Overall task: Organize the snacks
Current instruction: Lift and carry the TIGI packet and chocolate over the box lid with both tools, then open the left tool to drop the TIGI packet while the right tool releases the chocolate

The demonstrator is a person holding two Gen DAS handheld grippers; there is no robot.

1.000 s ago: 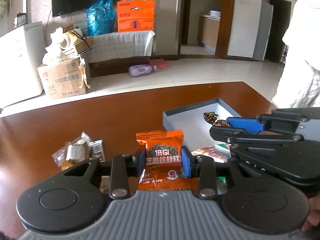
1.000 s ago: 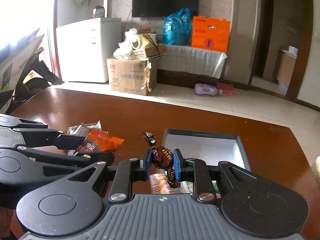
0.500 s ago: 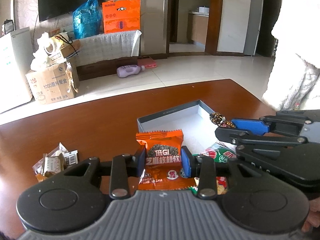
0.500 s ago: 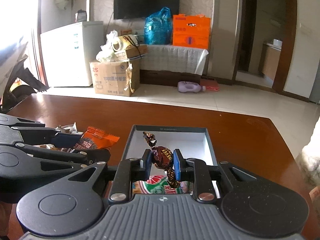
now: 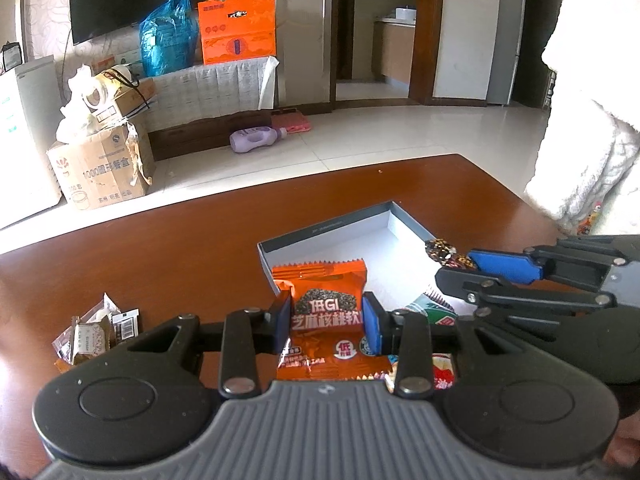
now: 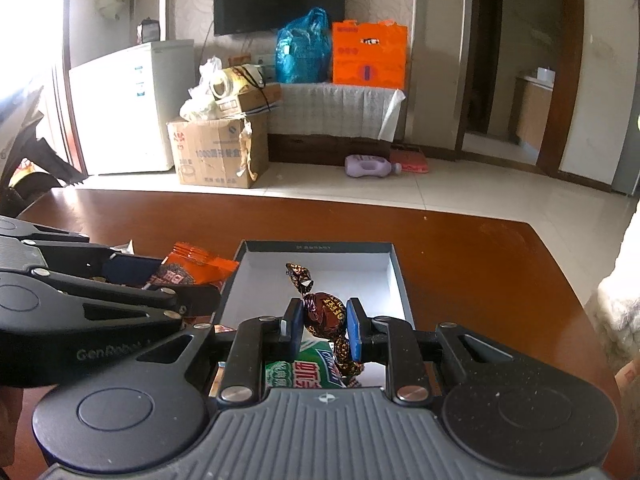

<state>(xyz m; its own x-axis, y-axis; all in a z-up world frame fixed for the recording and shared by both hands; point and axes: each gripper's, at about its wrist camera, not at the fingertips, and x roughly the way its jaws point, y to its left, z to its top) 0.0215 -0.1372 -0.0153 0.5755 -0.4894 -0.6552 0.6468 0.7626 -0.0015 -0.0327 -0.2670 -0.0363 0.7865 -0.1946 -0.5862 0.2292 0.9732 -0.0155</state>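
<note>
My left gripper (image 5: 326, 322) is shut on an orange snack packet (image 5: 324, 296), held upright at the near left corner of the grey open box (image 5: 320, 230). My right gripper (image 6: 322, 326) is shut on a brown twist-wrapped candy (image 6: 322, 314) above the near half of the same box (image 6: 394, 276). In the left wrist view the right gripper (image 5: 460, 264) reaches in from the right with the candy (image 5: 440, 249) over the box's right wall. In the right wrist view the left gripper (image 6: 152, 276) and its orange packet (image 6: 196, 268) sit just left of the box. A green-and-red packet (image 6: 300, 372) lies inside the box.
A small heap of loose wrapped snacks (image 5: 96, 332) lies on the brown wooden table (image 5: 180, 248) to the left of the box. A person in a white fleece sleeve (image 5: 592, 168) stands at the table's right side. Beyond the table is tiled floor with a cardboard box (image 6: 216, 152).
Both grippers have moved rightward and forward with their snacks, so the grey box now lies directly under them. The heap of loose snacks has shifted leftward in the left wrist view.
</note>
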